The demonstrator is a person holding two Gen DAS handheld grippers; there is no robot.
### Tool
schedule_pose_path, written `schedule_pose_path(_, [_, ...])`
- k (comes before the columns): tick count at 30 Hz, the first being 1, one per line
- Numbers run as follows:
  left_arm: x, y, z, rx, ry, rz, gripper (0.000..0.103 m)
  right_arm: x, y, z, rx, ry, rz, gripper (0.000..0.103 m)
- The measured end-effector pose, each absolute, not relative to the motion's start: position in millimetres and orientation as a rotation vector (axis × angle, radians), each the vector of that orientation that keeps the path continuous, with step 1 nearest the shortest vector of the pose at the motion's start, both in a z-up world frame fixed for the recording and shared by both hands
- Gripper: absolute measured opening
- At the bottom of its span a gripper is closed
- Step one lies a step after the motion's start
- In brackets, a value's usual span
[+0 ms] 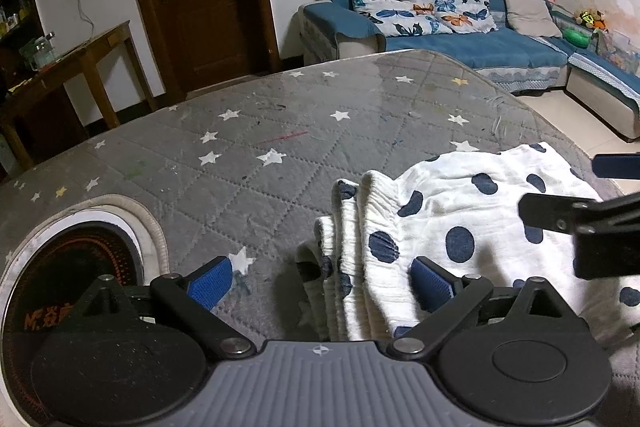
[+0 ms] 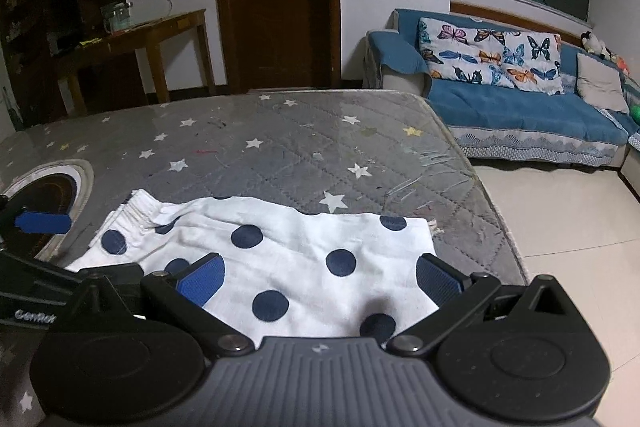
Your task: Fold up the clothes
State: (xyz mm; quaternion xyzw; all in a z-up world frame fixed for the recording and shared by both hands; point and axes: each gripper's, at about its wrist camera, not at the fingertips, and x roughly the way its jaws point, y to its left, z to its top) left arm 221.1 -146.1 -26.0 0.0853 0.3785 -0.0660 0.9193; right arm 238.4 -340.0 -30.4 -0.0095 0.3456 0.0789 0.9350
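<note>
- The garment [image 2: 256,259] is white, crinkly cotton with large navy dots, lying folded on the grey star-print table cover [image 2: 280,147] at the near right part of the table.
- Its gathered elastic waistband [image 1: 352,227] is bunched in ridged layers at the left end; the rest lies mostly flat with soft wrinkles.
- My left gripper [image 1: 324,283] is spread wide, pinching nothing, with the waistband end between its blue pads; the right pad sits over the cloth, the left over the bare cover.
- My right gripper [image 2: 320,281] is likewise spread wide and empty, low over the middle of the cloth.
- Only the left view shows the stacked waistband layers close up.
- Only the right view shows the cloth's straight far edge and right-hand hem near the table's edge.
- Both show a round dark opening [image 1: 76,267] in the cover at the left.
</note>
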Motion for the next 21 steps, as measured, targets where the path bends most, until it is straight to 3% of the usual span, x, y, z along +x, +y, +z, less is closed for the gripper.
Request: schedule_pose_path(21, [221.5, -143.1, -31.7, 0.18, 0.779, -0.156, 0.099, 288.2, -335.0, -59.6, 0.001, 0.843, 0.163, 0.103])
